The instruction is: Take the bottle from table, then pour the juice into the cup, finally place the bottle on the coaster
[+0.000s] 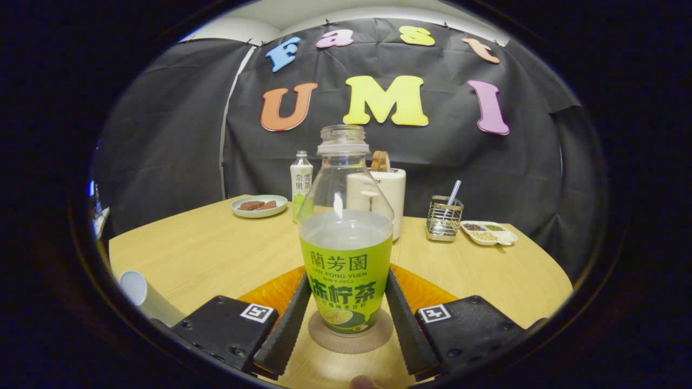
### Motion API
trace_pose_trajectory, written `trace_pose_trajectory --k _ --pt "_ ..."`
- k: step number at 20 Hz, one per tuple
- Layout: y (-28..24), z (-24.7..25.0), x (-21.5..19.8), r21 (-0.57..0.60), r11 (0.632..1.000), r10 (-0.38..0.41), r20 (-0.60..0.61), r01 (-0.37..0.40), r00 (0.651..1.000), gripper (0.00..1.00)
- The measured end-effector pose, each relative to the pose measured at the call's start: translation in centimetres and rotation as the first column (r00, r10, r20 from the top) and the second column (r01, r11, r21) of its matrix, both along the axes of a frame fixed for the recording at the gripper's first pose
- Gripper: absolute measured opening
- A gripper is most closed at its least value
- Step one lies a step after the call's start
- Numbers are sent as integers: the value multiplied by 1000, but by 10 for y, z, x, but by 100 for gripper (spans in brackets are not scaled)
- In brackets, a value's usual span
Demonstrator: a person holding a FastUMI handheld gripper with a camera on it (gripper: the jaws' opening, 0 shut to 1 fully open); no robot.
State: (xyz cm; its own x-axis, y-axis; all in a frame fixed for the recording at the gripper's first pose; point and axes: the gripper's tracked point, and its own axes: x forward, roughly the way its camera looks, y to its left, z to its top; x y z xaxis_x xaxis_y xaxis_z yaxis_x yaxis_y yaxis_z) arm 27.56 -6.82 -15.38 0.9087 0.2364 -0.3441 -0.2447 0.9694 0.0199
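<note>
A light wooden table (205, 254) with a rounded edge fills the booth floor, and black cloth hangs behind it as the wall. At the near side an uncapped bottle (346, 237), clear above a green label and partly full of pale liquid, stands upright on a round brown coaster (373, 339); an orange mat (270, 294) lies under the coaster and spreads out to both sides. The gripper (346, 316) faces the bottle level, its two fingers (286, 324) flanking the label low down, each lying right along the bottle's side, so it seems to be clasping the bottle, though firm pressing cannot be told. A white cup (135, 289) lies on its side off to the left of the fingers, near the table's edge. Well beyond the bottle stand a second small bottle (300, 181), a white holder (392, 189), a plate (259, 206) with brown pieces, a wire caddy (443, 219) with a straw, and a divided dish (489, 233) of grains. The wood between the near group and the far row is bare on both flanks.
</note>
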Motion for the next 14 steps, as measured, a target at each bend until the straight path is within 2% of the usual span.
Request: trace_pose_trajectory --k 6,10,14 --pt "-7 11 -6 21 999 -24 21 24 999 99" --pt "-11 38 -26 65 997 -55 54 52 997 100" --pt "-20 70 -64 78 989 -134 105 126 985 100"
